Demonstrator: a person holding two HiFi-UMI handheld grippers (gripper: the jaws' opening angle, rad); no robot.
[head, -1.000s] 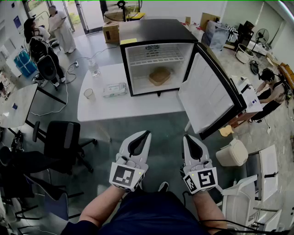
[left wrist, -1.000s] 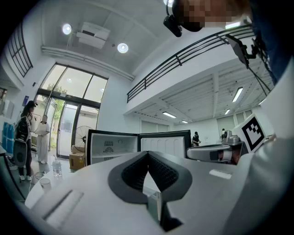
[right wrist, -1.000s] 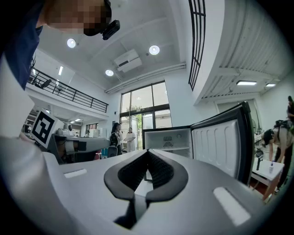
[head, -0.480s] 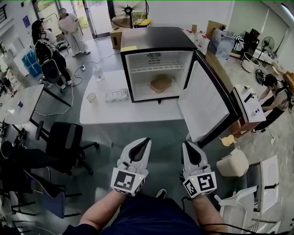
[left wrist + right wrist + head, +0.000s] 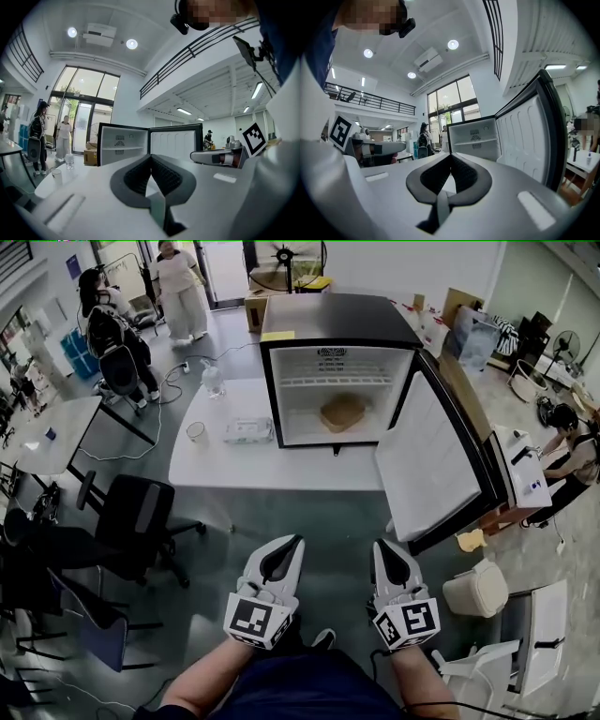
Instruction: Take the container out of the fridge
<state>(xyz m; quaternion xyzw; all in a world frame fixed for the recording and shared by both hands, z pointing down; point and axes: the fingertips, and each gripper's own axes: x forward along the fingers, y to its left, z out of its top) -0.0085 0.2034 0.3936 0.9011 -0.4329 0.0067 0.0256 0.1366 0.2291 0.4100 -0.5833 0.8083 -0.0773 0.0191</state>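
Glossy black-topped fridge point(image 5: 337, 320); smooth matt white table point(image 5: 281, 467).

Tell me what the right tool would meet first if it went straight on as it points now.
Probably the open fridge: the right tool, shut and empty, aims at its cavity, the door just right of that line. Depth is unclear.

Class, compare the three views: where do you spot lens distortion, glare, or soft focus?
Head view: even daylight, the fridge has edges that bow outward, the container inside looks clear. Left gripper view: fisheye with black corners, windows blown out, the shut left gripper looms large. Right gripper view: same dark corners, ceiling lights flare, fridge door curves.
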